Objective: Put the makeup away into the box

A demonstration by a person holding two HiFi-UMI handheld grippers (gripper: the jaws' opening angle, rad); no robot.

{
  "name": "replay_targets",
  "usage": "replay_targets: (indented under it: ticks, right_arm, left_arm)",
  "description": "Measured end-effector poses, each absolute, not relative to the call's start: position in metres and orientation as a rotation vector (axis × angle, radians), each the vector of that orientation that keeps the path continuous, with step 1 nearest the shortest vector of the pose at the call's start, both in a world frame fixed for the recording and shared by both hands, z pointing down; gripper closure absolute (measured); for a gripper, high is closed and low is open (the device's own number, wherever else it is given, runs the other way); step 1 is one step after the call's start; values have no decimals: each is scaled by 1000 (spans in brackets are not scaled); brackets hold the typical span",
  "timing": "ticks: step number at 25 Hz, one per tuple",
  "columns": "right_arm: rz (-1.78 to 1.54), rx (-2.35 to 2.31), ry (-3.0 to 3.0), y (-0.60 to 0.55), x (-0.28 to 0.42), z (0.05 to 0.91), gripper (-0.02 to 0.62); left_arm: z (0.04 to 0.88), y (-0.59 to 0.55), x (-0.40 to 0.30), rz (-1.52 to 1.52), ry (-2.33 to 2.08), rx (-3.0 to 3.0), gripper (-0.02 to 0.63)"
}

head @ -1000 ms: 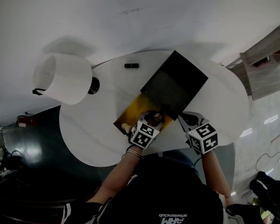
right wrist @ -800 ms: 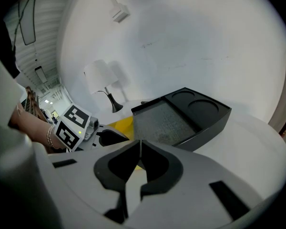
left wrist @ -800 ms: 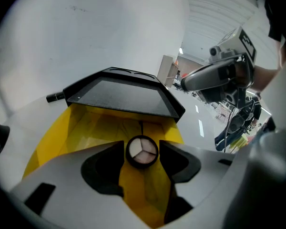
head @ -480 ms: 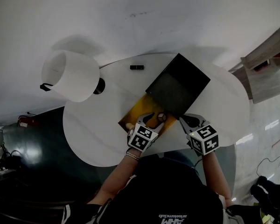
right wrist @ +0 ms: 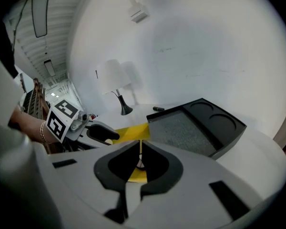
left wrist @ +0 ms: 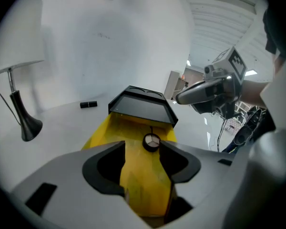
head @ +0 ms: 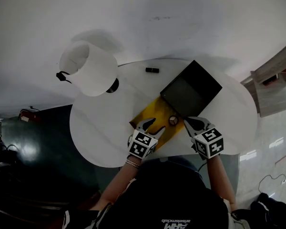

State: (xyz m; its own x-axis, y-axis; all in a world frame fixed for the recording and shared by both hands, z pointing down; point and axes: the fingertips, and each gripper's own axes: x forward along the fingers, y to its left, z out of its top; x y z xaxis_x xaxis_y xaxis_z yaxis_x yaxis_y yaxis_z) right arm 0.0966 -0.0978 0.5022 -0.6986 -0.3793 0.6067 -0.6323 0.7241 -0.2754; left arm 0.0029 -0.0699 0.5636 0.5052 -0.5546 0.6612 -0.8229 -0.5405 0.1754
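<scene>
Grey jaws of the left gripper (head: 155, 128) stood apart, empty; those of the right gripper (head: 191, 123) were together. Beyond them the round compact (head: 173, 120) lay on the yellow mat (head: 155, 112) by the table's (head: 100, 128) near edge, beside the box (head: 190, 89): likely light, hard, slippery, best pinched across its rim

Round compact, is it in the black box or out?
Out: the round compact lies on the yellow mat, beside the black box.

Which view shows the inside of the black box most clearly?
The right gripper view: the box shows its grey lined bay and two round wells. The head view shows it small and dark; the left gripper view shows it foreshortened from one end.
</scene>
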Motion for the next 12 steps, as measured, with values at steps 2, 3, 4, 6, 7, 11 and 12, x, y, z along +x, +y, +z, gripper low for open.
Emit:
replay_targets:
  ticks: [2, 3, 4, 6, 7, 11, 12]
  right_arm:
    - [629, 753, -2410, -97, 90, 500, 566]
    - [619, 747, -2412, -97, 87, 498, 566]
    - [610, 742, -2415, -96, 84, 497, 566]
    - [593, 728, -2419, -95, 77, 494, 566]
    - [584, 718, -2419, -94, 74, 493, 566]
    - [562, 682, -2426, -90, 62, 490, 566]
    - [569, 672, -2431, -89, 60, 489, 566]
  left_arm:
    - [558, -65, -3, 750, -1140, 2285, 370]
    - [555, -63, -6, 749, -1146, 2290, 371]
    - [552, -61, -10, 744, -1157, 2294, 374]
    - [545, -60, -18, 720, -1188, 2299, 387]
    - [542, -59, -22, 703, -1205, 2301, 398]
    - [531, -58, -34, 634, -1255, 2308, 434]
    - [529, -57, -36, 623, -1254, 2308, 441]
